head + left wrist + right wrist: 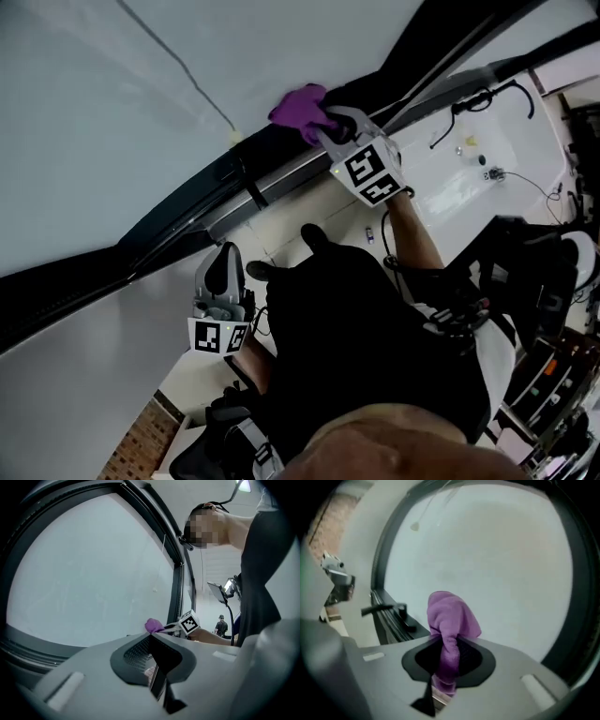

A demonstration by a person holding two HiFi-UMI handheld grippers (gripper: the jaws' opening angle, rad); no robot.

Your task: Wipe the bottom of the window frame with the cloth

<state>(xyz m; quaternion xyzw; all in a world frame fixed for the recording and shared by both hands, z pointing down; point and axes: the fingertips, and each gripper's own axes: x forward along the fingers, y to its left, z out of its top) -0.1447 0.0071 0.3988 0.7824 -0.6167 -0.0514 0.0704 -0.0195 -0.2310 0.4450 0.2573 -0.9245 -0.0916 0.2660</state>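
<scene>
A purple cloth (300, 109) is bunched in my right gripper (325, 124), which is shut on it and holds it against the dark window frame (216, 187) where it meets the pale glass. In the right gripper view the cloth (451, 620) stands up out of the jaws in front of the glass, with the frame's rail (391, 620) to its left. My left gripper (223, 267) hangs lower, below the frame, shut and holding nothing. From the left gripper view (157, 666) the cloth (153, 625) shows small and far off beside the right gripper's marker cube.
A white ledge (469, 178) with black cables and small parts runs below the frame at the right. A dark latch handle (384, 608) sticks out from the rail. Brick wall (141, 441) shows at the lower left. A person (221, 624) stands far back.
</scene>
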